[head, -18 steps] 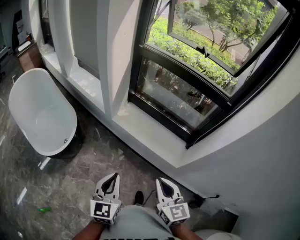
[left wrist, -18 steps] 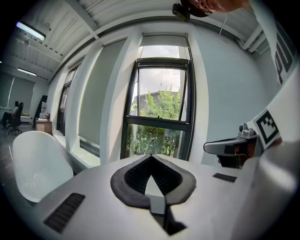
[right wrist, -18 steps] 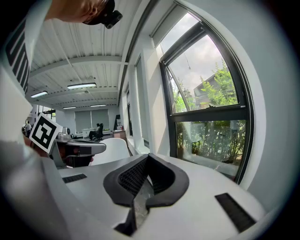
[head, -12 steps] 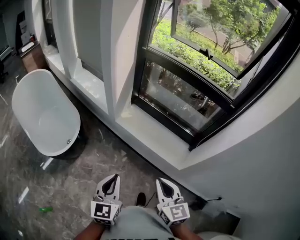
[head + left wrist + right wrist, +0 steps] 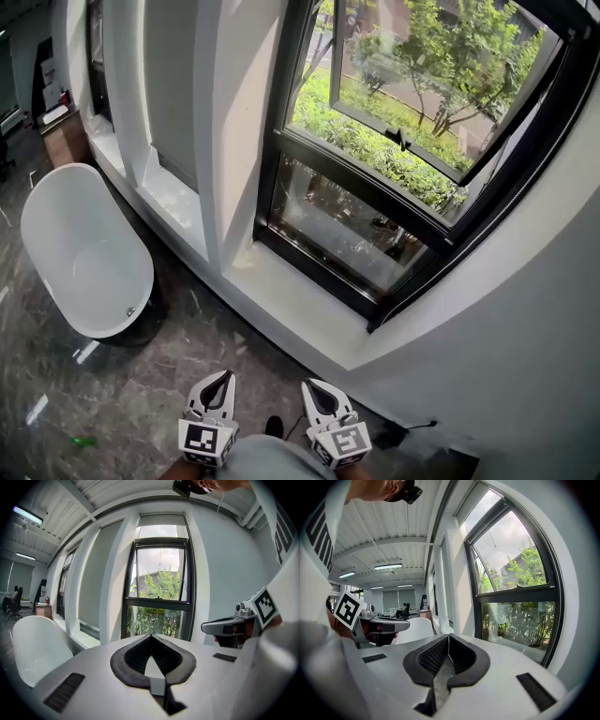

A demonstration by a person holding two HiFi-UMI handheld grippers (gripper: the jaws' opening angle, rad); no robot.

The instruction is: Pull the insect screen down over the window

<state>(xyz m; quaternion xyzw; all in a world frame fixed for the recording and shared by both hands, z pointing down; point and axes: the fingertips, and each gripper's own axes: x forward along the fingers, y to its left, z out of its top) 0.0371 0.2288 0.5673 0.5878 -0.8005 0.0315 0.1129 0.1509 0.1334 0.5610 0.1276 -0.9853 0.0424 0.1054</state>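
Head view: both grippers are held low at the bottom edge, side by side, pointing toward the wall below the window (image 5: 375,216), well apart from it. Left gripper (image 5: 224,375): fingers pressed together at the tips, nothing between them. Right gripper (image 5: 307,383): fingers likewise pressed together, nothing held. Each gripper view confirms the same, the dark pads meeting along 1 line.

Window: dark frame, set in a white recess above a white sill (image 5: 300,305). The upper sash is tilted outward, with a small black handle (image 5: 401,141) on its lower rail; the lower pane is fixed, and green foliage is visible through both. The insect screen cannot be made out in any view.

Surroundings: 1 white oval bathtub (image 5: 84,248) stands on the grey marbled floor (image 5: 159,366) at left, near the wall. 1 small green item (image 5: 82,441) lies on the floor at lower left.
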